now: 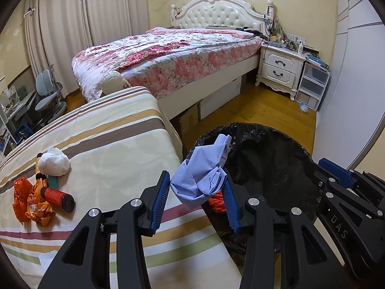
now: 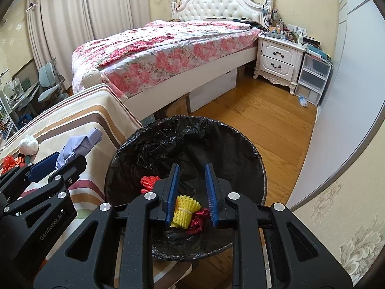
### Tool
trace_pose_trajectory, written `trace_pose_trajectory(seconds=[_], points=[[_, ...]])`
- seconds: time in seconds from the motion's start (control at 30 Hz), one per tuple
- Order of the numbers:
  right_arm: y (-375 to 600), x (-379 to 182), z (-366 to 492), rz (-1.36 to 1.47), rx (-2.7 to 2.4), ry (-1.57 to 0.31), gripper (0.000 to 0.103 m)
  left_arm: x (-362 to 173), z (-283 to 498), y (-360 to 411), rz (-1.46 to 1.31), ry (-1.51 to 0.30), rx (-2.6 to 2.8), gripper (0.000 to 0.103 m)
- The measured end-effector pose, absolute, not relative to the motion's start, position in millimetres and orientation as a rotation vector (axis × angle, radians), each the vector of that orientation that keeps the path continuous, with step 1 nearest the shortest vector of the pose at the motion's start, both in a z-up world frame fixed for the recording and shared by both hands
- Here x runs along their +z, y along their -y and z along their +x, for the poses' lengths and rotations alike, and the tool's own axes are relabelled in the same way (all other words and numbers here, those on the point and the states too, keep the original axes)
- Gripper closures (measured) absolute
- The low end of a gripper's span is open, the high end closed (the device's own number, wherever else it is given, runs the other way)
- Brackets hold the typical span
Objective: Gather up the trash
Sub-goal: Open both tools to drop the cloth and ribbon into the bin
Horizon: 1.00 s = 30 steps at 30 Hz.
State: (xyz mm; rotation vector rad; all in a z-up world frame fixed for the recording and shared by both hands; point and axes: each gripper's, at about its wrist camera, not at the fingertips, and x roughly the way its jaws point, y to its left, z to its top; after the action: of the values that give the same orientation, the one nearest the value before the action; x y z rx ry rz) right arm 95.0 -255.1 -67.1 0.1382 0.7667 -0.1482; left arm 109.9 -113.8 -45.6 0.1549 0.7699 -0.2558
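Observation:
My left gripper (image 1: 196,178) is shut on a crumpled light-blue sheet (image 1: 199,173), held at the edge of the striped surface (image 1: 115,144), right beside the rim of the black-lined trash bin (image 1: 276,144). The right wrist view shows that sheet (image 2: 81,142) sticking up from the left gripper (image 2: 69,156). My right gripper (image 2: 192,167) hangs over the bin (image 2: 134,139), jaws drawn close with nothing between them. In the bin lie a yellow foam net (image 2: 185,212), a red foam net (image 2: 148,184) and a dark red wrapper (image 2: 198,220).
On the striped surface lie a white crumpled tissue (image 1: 54,161), orange wrappers (image 1: 31,202) and a red spool (image 1: 57,196). A floral bed (image 1: 168,55) stands behind, a white nightstand (image 1: 281,69) and plastic drawers (image 1: 312,84) at the far right. Wooden floor (image 2: 264,125) surrounds the bin.

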Motion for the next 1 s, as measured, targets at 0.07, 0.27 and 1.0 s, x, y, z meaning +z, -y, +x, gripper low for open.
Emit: trace_pose_trajectory(seconds=[0.07,0.27,1.0], points=[[256,-67,95,0.140,-0.150,-0.767,0.081,-45,110,115,0.157,-0.765,-0.252,0.059],[258,-67,95,0.145,-0.158,-0.760,0.079,-43,114,116,0.165,-0.743,-0.244,0.041],[227,-63,77,0.138,-0.107,-0.766,0.066,-31,85,75,0.165,-0.755,-0.167,0.033]])
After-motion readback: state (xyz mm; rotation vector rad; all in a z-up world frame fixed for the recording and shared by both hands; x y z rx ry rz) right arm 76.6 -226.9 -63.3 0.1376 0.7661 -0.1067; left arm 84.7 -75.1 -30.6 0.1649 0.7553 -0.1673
